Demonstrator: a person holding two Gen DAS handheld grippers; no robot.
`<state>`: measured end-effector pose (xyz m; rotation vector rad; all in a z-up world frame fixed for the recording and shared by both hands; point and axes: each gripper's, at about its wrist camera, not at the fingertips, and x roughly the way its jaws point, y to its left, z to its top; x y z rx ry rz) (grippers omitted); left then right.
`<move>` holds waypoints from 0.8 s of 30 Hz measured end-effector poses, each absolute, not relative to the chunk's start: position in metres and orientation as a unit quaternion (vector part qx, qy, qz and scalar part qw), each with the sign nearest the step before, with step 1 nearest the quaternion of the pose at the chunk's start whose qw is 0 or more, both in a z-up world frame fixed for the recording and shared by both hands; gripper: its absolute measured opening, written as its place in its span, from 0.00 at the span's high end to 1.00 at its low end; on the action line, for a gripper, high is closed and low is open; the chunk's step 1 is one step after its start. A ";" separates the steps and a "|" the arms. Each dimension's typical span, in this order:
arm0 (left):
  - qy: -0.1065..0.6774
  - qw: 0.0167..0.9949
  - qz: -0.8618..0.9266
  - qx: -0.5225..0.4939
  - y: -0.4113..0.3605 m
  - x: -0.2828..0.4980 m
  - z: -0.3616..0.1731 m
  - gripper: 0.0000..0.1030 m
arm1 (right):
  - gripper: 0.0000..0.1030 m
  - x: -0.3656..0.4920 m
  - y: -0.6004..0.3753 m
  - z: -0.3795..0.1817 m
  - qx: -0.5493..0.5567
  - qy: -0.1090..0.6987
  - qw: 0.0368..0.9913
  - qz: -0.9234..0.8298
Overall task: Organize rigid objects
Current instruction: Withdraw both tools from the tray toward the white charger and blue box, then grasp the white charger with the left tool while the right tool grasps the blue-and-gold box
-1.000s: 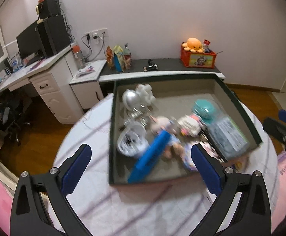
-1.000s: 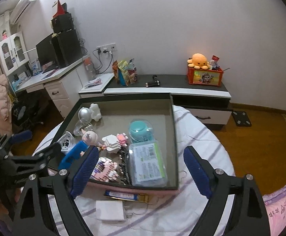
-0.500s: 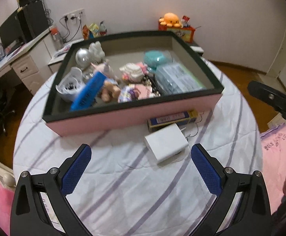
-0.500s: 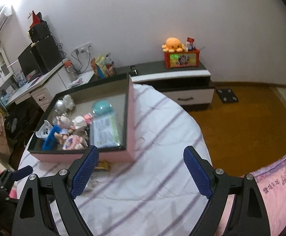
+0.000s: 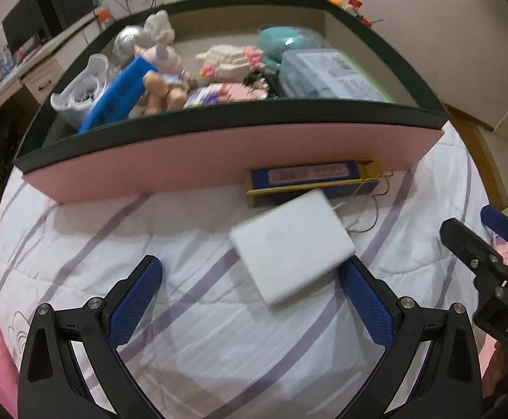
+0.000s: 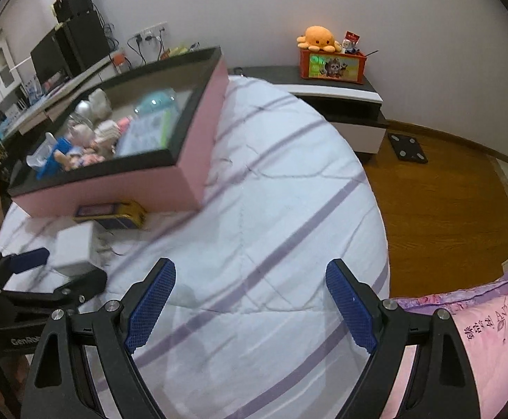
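Observation:
A flat white box (image 5: 291, 247) lies on the striped white cover, just ahead of my open left gripper (image 5: 250, 300), between its blue fingers and nearer the right one. A blue and gold box (image 5: 315, 182) lies behind it against the pink-walled tray (image 5: 219, 155), which holds toys, a blue bar and a clear packet. My right gripper (image 6: 250, 309) is open and empty over bare cover to the right. In the right wrist view I see the white box (image 6: 72, 250), the blue and gold box (image 6: 112, 213), the tray (image 6: 121, 188) and the left gripper (image 6: 44, 272).
The round bed's edge (image 6: 383, 244) drops to a wooden floor (image 6: 446, 206) on the right. A pink cloth (image 6: 487, 328) lies at the lower right. A low cabinet (image 6: 344, 104) with an orange box stands by the wall. A thin wire (image 5: 376, 206) lies by the boxes.
My left gripper has dropped and moved in close to the white box, which now sits between its fingers. My right gripper has swung right and down, away from the tray.

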<state>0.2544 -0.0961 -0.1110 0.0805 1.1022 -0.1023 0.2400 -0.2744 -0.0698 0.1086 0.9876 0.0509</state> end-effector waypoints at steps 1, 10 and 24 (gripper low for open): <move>0.519 0.852 -0.050 0.039 -0.098 0.255 -0.111 0.00 | 0.14 0.240 -0.276 -0.071 0.053 0.475 0.878 0.025; 0.499 0.864 -0.051 0.040 -0.109 0.253 -0.109 0.20 | 0.14 0.241 -0.276 -0.074 0.038 0.471 0.881 0.030; 0.498 0.864 -0.067 0.040 -0.082 0.246 -0.103 0.38 | 0.14 0.243 -0.250 -0.066 0.044 0.468 0.881 0.052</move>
